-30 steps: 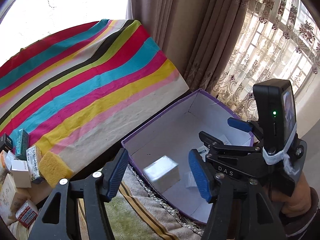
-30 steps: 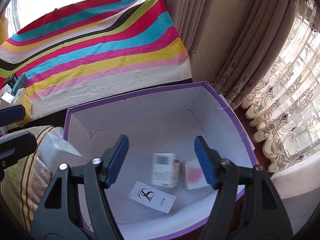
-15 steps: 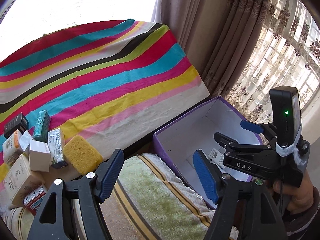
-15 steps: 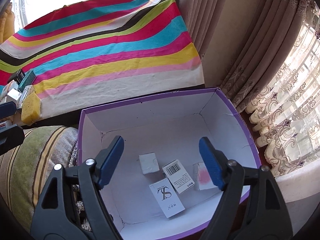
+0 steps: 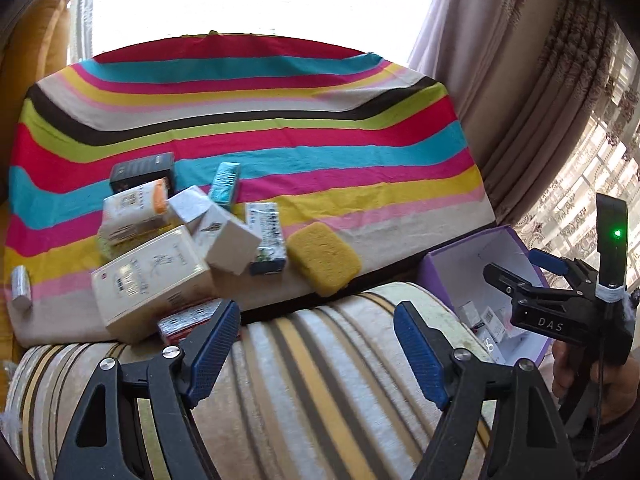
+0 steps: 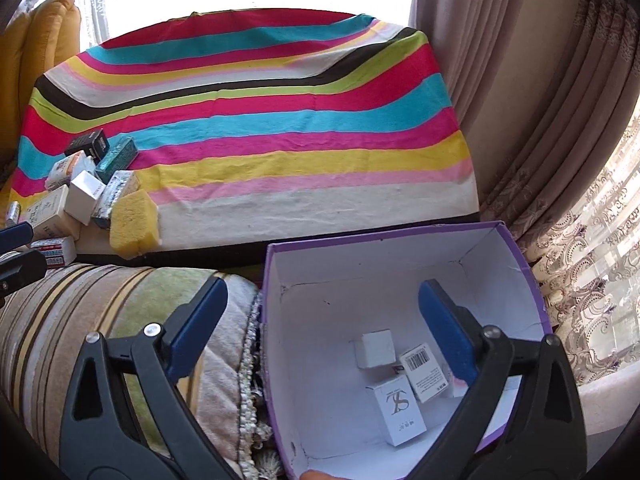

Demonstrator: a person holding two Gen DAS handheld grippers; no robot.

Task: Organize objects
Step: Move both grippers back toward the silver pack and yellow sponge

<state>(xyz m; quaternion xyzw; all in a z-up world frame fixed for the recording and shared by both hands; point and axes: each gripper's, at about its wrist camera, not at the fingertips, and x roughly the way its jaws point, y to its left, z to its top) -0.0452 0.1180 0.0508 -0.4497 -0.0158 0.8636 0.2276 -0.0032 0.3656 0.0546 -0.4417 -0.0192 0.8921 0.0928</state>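
Claws: we see our left claw (image 5: pixel 316 344) spread wide and empty over a striped cushion (image 5: pixel 320 380); our right claw (image 6: pixel 322 328) is wide and empty above the purple box (image 6: pixel 520 256).
Boxes: three small cartons (image 6: pixel 400 404) lie inside the purple box.
Pile: more cartons (image 5: pixel 152 272) and a yellow sponge (image 5: pixel 322 258) sit on the striped cloth (image 5: pixel 280 128).

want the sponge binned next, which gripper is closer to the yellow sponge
Left. The left gripper faces the yellow sponge just beyond its fingertips; the right gripper hangs over the purple box, farther off.
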